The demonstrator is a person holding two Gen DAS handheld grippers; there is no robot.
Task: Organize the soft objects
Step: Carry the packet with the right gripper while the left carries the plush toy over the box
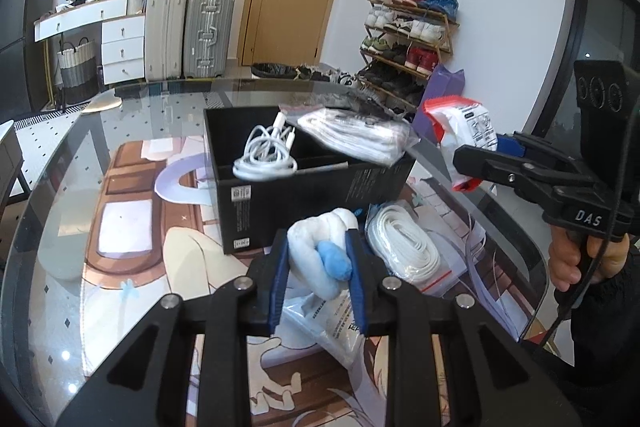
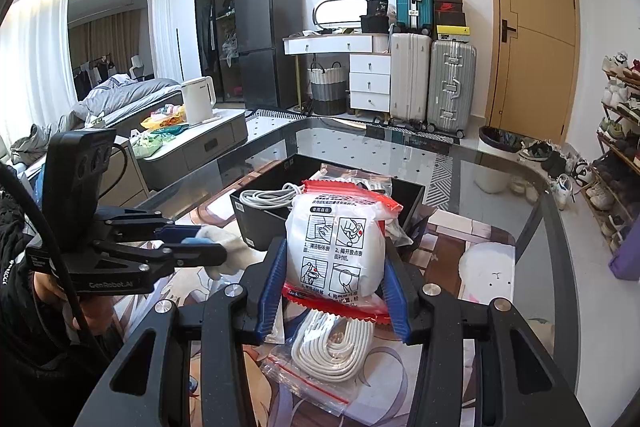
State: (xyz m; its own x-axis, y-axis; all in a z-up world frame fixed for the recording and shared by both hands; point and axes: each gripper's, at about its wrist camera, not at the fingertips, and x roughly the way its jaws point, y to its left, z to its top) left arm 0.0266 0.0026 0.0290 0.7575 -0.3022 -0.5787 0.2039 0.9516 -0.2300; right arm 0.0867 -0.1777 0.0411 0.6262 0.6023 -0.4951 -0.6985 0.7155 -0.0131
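My left gripper (image 1: 318, 259) is shut on a rolled white cloth with a blue tip (image 1: 320, 251), held above the table just in front of the black box (image 1: 316, 187); it also shows in the right wrist view (image 2: 204, 241). My right gripper (image 2: 332, 267) is shut on a white pouch with red edges (image 2: 336, 247), held above the table to the right of the box (image 2: 256, 215); the pouch shows in the left wrist view (image 1: 464, 131). The box holds a coiled white cable (image 1: 266, 155) and a clear bag of white items (image 1: 356, 135).
A zip bag with a white flat cord (image 1: 404, 247) lies on the glass table (image 1: 60, 195), right of the box and below my right gripper (image 2: 332, 351). Another plastic packet (image 1: 332, 323) lies under my left gripper. Suitcases, drawers and a shoe rack stand beyond the table.
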